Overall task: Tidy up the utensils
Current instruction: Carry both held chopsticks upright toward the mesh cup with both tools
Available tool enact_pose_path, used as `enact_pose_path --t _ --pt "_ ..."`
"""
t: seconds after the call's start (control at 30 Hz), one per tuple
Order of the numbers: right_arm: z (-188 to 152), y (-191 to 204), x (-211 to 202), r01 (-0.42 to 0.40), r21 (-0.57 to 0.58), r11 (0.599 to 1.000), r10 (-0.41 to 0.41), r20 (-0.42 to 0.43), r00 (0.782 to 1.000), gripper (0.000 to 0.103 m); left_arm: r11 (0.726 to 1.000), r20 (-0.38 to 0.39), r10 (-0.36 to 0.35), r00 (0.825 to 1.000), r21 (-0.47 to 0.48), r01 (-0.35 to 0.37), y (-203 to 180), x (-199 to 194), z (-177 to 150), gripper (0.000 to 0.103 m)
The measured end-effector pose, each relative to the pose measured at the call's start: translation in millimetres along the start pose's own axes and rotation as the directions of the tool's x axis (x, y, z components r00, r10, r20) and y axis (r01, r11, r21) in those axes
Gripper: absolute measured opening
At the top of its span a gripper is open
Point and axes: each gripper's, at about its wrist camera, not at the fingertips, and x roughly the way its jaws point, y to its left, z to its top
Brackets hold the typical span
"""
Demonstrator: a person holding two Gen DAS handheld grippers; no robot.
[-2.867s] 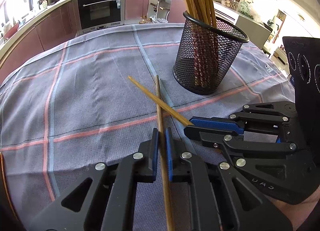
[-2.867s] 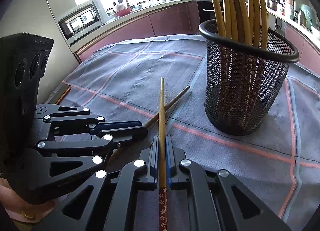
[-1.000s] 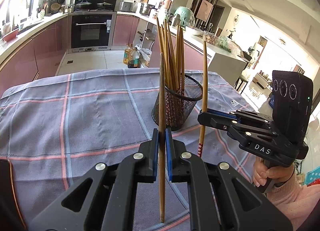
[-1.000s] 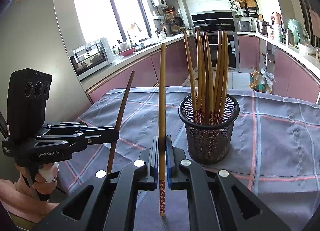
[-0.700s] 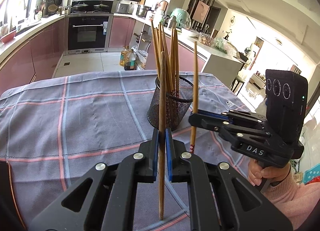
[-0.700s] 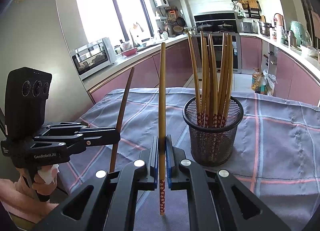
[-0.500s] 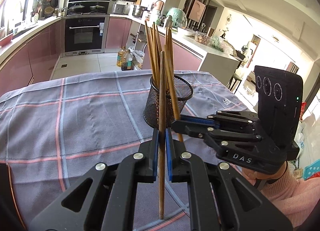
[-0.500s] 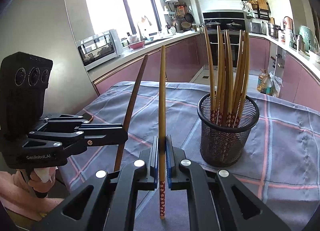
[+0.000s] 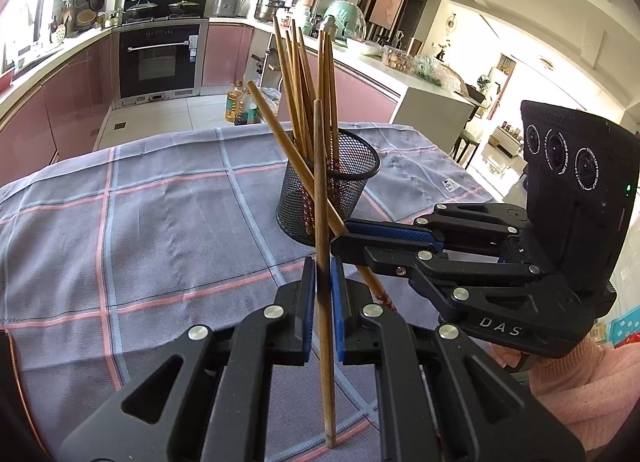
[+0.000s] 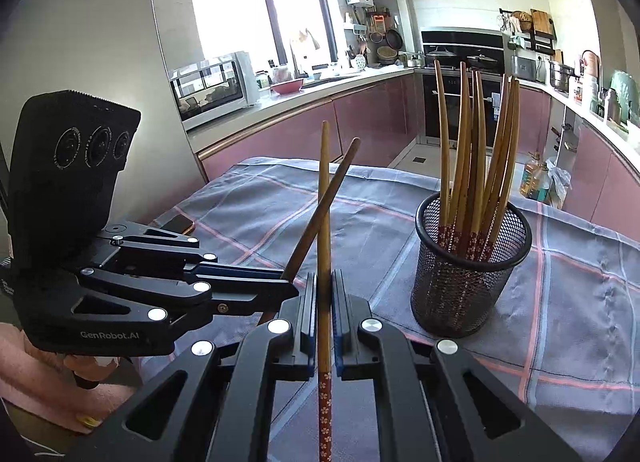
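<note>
My left gripper clamps a brown chopstick, my right gripper a flower-patterned chopstick; the two cross. The mesh holder stands clear of the tabletop edges, with bare cloth around.

Sunlit kitchen, seemingly pink cabinets, built-in oven.

Plaid grey cloth w/ pink stripes covers my table. Built-in oven straight ahead, pink cabinets along the counter. Microwave by the window. Oil bottles on the floor. Phone at cloth's edge.
</note>
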Motion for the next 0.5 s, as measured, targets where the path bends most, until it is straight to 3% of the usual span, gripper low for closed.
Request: enact_pose_path --t 0.5 --pt "-2.3 -11.1 -0.9 0.017 0.038 0.999 -0.018 0.006 1.000 0.006 1.000 0.007 0.005 1.000 -0.006 -0.005 -0.7 1.1 2.2 0.007"
